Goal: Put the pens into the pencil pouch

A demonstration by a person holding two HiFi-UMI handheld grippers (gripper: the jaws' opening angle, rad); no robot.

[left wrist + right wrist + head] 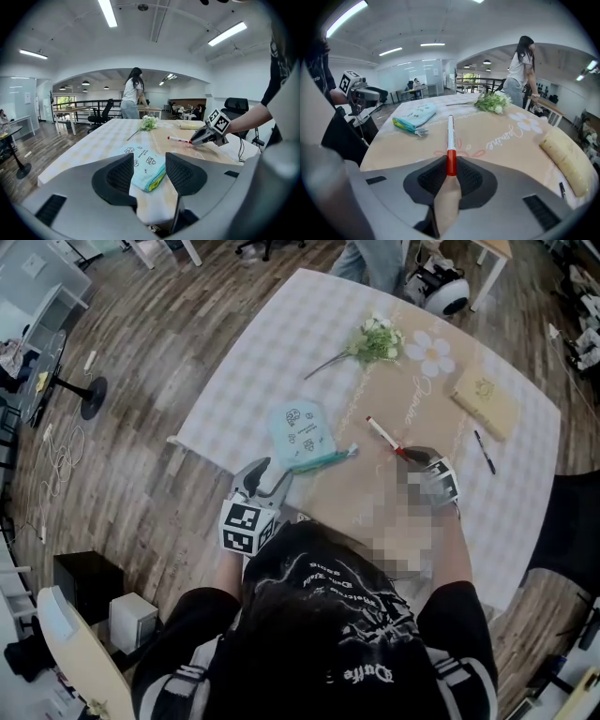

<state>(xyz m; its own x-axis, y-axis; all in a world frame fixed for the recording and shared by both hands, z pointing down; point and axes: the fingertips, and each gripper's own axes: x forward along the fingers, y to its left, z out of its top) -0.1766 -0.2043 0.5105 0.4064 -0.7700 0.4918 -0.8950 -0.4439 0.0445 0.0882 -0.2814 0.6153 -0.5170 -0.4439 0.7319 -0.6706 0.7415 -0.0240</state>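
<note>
Right tongs [450, 165] fill the foreground of their own view, pads pinched on the red cap of a marker pen [450, 133]. Its white barrel runs off toward 12 o'clock and appears to lie flat on the counter [281, 343]. Left tongs [149, 165] stand apart and empty. The pencil pouch [144, 157] lies just beyond them at 12 o'clock, untouched as far as I can tell. In the head view the pouch sits at about 9 o'clock of the marker, and a black pen [484, 451] lies well apart at 3 o'clock.

Likely trouble: a grip on the cap alone (the very end of a long barrel) could let the marker droop or swivel once lifted, or the cap might pull off. With nothing pinning the pouch, a push at its mouth could shove it along the counter. Whether its zip is open I cannot tell.

Marker: white body, dark print, red cap. Pouch: flat, pale teal, small cartoon prints, yellow-green edge.
</note>
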